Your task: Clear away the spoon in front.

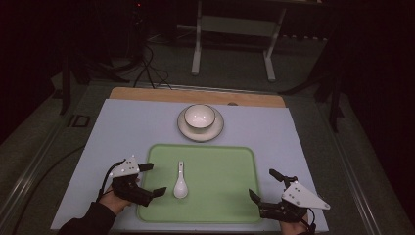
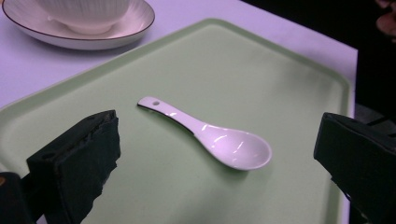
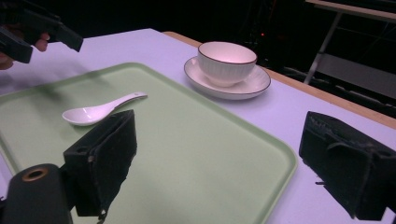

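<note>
A white ceramic spoon (image 1: 179, 184) lies on the left part of a pale green tray (image 1: 220, 166), bowl end toward me. In the left gripper view the spoon (image 2: 219, 142) sits just ahead, between the jaws. My left gripper (image 1: 154, 179) is open at the tray's left edge, close to the spoon and not touching it. At the tray's front right corner my right gripper (image 1: 262, 184) is open and holds nothing. The right gripper view shows the spoon (image 3: 95, 111) far off across the tray (image 3: 210, 154). Both views along the jaws, left gripper (image 2: 218, 126) and right gripper (image 3: 219, 121), show wide gaps.
A white bowl (image 1: 199, 115) stands on a white saucer (image 1: 215, 128) just beyond the tray's far edge. A lilac mat (image 1: 127, 127) covers the table. A wooden strip (image 1: 195, 95) runs along the far side. Dark floor, cables and a white stand (image 1: 232, 29) lie behind.
</note>
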`<state>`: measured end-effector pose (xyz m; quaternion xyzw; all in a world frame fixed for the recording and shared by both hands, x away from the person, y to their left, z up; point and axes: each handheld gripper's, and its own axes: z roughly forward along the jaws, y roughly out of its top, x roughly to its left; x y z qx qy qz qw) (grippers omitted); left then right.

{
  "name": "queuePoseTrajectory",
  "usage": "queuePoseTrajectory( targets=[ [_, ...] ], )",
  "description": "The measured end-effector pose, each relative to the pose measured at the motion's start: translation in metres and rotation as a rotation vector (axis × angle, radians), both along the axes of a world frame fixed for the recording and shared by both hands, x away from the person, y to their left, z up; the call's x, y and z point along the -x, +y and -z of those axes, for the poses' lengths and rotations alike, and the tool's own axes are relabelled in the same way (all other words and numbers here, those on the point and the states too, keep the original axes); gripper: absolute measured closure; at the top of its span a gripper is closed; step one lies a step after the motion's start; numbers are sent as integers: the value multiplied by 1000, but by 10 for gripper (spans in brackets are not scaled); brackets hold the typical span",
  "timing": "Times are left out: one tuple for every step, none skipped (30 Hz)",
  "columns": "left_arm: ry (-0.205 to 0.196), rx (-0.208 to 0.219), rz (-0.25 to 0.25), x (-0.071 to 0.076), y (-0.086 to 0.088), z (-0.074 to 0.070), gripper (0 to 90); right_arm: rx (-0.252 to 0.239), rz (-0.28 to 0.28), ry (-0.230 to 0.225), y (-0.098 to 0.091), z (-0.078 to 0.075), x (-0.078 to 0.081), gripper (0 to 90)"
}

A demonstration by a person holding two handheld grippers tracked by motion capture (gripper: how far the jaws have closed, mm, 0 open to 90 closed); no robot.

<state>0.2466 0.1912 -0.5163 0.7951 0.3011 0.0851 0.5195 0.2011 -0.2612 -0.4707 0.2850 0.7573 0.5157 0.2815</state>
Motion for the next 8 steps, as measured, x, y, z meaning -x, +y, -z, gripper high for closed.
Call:
queuePoseTrajectory(
  targets=[
    [-9,-8,1,0,-1,1,4,-1,-1,2,0,0,0,112],
    [-11,-12,2,0,-1,1,4,-3,-2,4,0,0,-1,112],
    [-14,-18,4,0,-2,1,3,-4,-1,6,0,1,-1,112],
    [-14,-18,4,0,-2,1,3,-6,-3,8,0,1,-2,112],
    [-14,-23,2,0,-2,2,3,-8,-4,11,0,1,-2,112],
    [-14,-23,2,0,-2,2,4,-7,-4,10,0,1,-2,112],
    [-13,-21,3,0,-2,2,3,-6,-5,11,0,1,-1,112],
    [-13,-21,3,0,-2,2,3,-6,-5,11,0,1,-1,112]
  ],
)
